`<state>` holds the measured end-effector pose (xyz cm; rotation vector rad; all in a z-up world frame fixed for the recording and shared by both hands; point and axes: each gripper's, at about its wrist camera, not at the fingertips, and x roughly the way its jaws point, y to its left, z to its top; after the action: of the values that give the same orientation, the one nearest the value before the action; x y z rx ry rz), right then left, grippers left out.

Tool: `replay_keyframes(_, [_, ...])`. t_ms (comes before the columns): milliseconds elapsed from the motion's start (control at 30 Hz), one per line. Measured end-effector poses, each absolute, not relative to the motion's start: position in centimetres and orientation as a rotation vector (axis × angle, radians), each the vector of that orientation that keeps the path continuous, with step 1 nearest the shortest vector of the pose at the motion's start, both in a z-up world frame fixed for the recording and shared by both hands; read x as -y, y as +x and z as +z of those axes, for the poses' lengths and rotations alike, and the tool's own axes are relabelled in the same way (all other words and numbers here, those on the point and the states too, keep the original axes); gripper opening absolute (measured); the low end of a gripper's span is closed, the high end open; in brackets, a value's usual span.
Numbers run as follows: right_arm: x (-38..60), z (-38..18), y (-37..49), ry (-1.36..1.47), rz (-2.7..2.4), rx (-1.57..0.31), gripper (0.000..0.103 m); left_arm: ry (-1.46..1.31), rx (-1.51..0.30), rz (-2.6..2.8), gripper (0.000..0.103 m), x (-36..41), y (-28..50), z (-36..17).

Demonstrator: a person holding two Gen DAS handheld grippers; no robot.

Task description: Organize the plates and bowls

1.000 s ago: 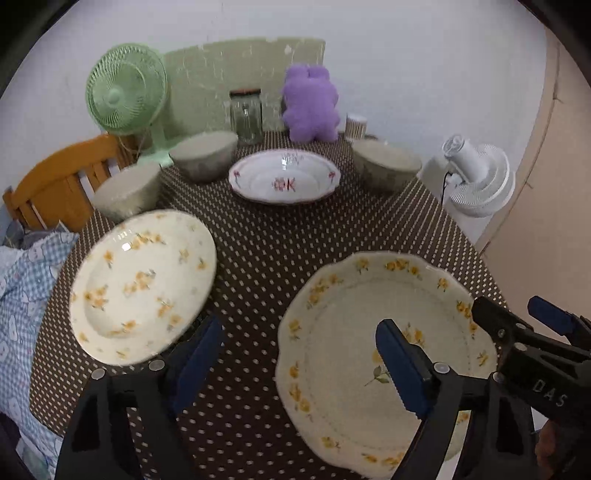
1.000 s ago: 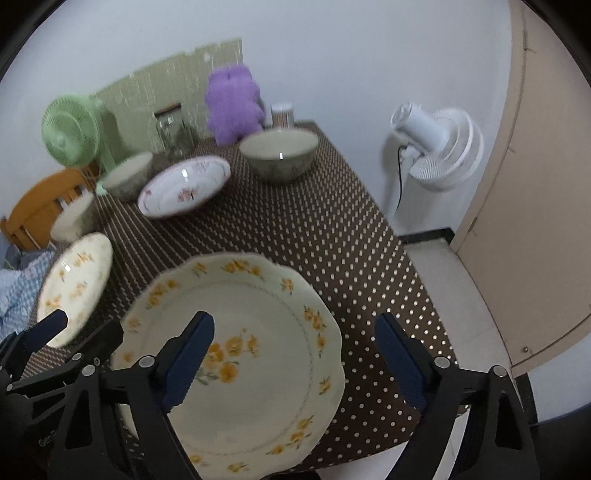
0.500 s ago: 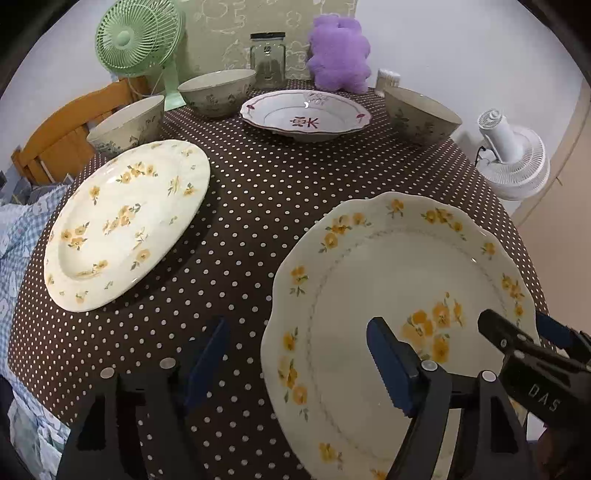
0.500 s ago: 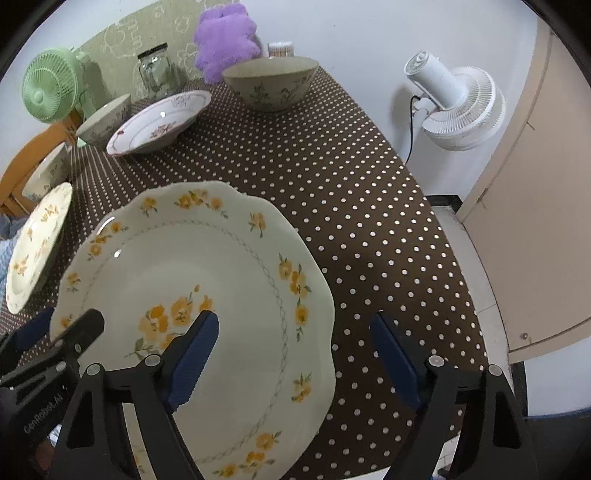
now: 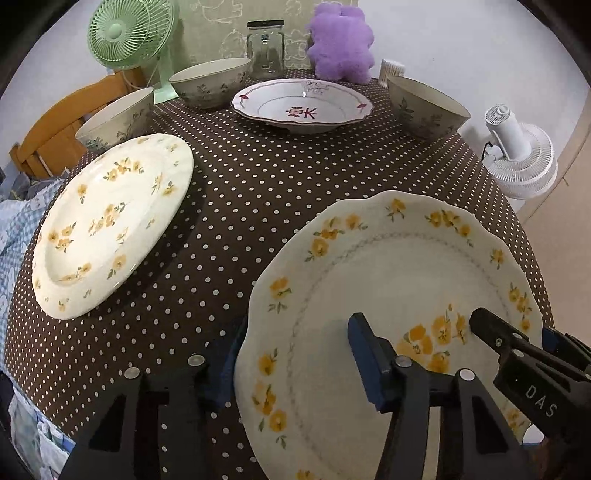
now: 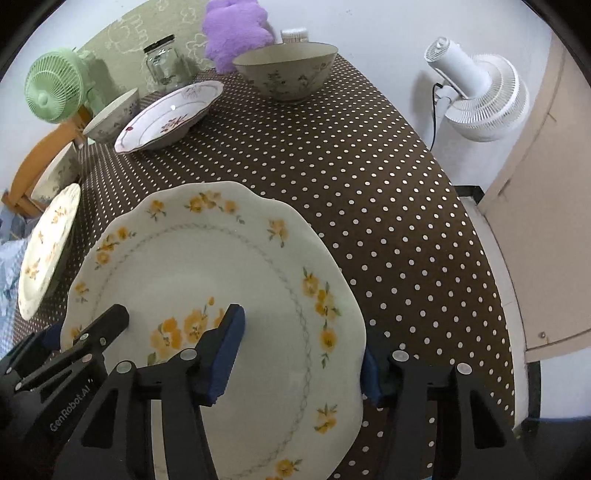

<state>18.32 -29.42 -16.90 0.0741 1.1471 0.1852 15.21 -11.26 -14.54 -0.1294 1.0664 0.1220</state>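
A scalloped plate with yellow flowers (image 5: 388, 280) (image 6: 221, 273) lies at the near edge of the polka-dot table (image 5: 258, 177). My left gripper (image 5: 295, 365) is open and straddles its left rim, one finger above the plate and one below. My right gripper (image 6: 299, 354) is open and straddles its right rim the same way. A second yellow-flowered plate (image 5: 110, 218) lies at the left. A pink-patterned deep plate (image 5: 301, 107) sits at the back centre. Three bowls stand around it (image 5: 210, 81) (image 5: 118, 118) (image 5: 424, 105).
A green desk fan (image 5: 129, 33), a glass jar (image 5: 265, 48) and a purple plush toy (image 5: 341, 40) stand at the table's far edge. A wooden chair (image 5: 55, 129) is at the left. A white floor fan (image 5: 517, 155) stands off the right side.
Both grippers came down and forward onto the near plate. Their fingers now sit over and under its left and right rims, where before they hovered above it.
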Motion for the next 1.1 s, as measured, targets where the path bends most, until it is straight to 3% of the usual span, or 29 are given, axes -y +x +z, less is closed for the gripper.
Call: replay_keyframes(1100, [25.4,-16.2,25.1,0.003,0.314,-1.134,0.059,-0.16,-1.026,0.311,0.057,7.8,20.4,-15.1])
